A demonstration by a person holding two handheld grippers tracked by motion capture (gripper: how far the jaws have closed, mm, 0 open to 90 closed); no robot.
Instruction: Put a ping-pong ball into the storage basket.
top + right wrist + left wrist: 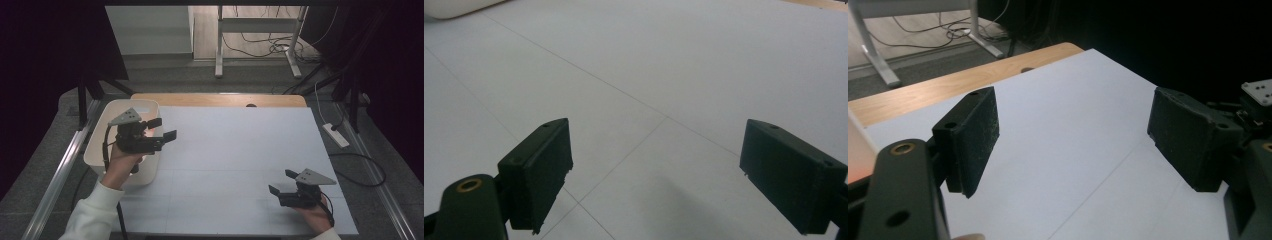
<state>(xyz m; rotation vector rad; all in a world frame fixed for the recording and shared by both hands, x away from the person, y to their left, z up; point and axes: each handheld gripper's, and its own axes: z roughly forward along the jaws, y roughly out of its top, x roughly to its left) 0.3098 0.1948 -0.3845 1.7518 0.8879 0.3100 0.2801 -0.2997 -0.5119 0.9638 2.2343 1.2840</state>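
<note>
My left gripper (163, 128) is held above a white tub (105, 135) at the table's left side, jaws wide apart with nothing between them. In the left gripper view, the left gripper (1075, 140) looks out over the white table sheet (1073, 115). My right gripper (282, 182) rests low near the front right of the sheet (235, 150), open and empty. In the right gripper view, the right gripper (664, 175) has only bare white sheet (674, 75) between its jaws. What lies inside the tub is hidden by my hand.
The wooden table edge (215, 99) runs along the back. Beyond it stand a metal frame's legs (219, 65) and loose cables (280, 47) on the floor. A white power strip (336, 135) lies off the table's right side. Metal rails (60, 170) flank the table.
</note>
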